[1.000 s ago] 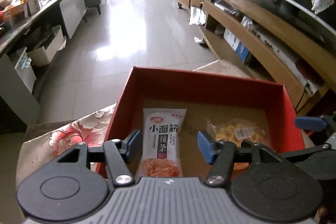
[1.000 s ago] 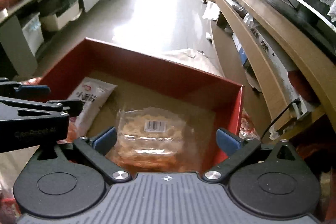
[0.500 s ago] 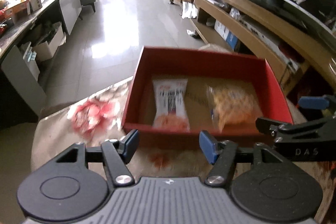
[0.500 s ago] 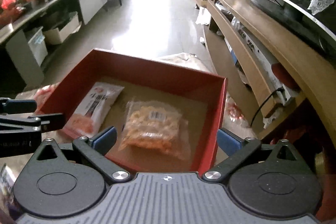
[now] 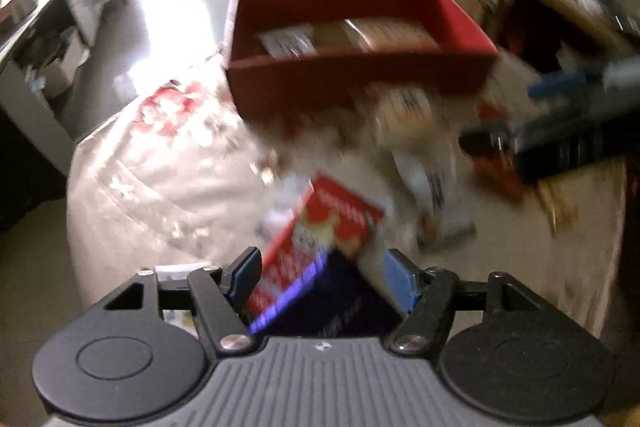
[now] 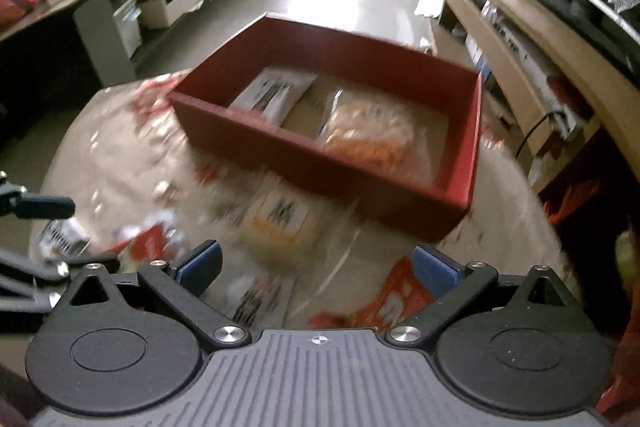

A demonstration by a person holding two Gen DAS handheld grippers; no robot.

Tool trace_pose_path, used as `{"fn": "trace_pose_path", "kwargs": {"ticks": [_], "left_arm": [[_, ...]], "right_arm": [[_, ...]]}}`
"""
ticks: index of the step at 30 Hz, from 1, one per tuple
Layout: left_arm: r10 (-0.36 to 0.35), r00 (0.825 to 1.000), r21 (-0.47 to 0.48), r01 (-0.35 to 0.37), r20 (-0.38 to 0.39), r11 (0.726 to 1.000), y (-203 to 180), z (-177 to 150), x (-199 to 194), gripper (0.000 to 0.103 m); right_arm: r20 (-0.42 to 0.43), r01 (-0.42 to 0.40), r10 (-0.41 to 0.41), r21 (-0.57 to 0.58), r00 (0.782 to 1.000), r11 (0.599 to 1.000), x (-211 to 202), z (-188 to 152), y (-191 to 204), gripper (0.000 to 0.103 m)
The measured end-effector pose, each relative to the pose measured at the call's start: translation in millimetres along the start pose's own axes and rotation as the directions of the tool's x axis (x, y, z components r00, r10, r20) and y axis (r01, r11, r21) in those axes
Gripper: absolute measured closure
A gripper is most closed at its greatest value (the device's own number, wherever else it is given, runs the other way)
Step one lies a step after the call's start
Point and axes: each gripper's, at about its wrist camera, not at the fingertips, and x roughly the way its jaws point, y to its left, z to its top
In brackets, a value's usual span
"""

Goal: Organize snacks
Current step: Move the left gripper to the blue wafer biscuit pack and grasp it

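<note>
Both claws have drawn back from the red box (image 6: 332, 131); it now lies ahead of them. Left claw (image 5: 320, 281), jaws just widening, straddles a red packet (image 5: 320, 227); right claw (image 6: 316, 267) gapes empty. Blurred haste risks a missed pinch.

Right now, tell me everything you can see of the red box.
The red box is an open-topped rectangular tray, seemingly cardboard, with red walls and a plain brown floor. It sits level on the floral cloth at the table's far side, beyond both grippers, neither touching it. Inside lie two snacks side by side: a white packet and a clear bag of orange pieces. A pale packet lies just outside its near wall; contact is unclear.
</note>
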Motion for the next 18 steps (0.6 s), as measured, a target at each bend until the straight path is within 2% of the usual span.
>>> {"fn": "trace_pose_path", "kwargs": {"ticks": [5, 10, 15, 18], "left_arm": [[0.002, 1.000, 0.148, -0.001, -0.004, 0.989, -13.0, -13.9, 9.0, 0.031], [0.007, 0.999, 0.316, 0.006, -0.041, 0.949, -31.6, -23.4, 27.6, 0.029], [0.019, 0.998, 0.386, 0.006, -0.062, 0.922, -40.6, -36.1, 36.9, 0.019], [0.008, 0.996, 0.384, 0.026, -0.088, 0.923, -42.5, -39.2, 33.3, 0.019]], "right_arm": [[-0.015, -0.031, 0.032, 0.032, 0.999, 0.999, -10.6, -21.7, 2.8, 0.001], [-0.036, -0.034, 0.037, 0.070, 0.999, 0.997, -16.2, -41.0, -1.6, 0.001], [-0.048, -0.032, 0.038, 0.107, 0.998, 0.994, -17.6, -53.0, -17.1, 0.001], [-0.061, -0.020, 0.028, 0.130, 0.998, 0.991, -15.2, -55.8, -28.4, 0.001]]}}
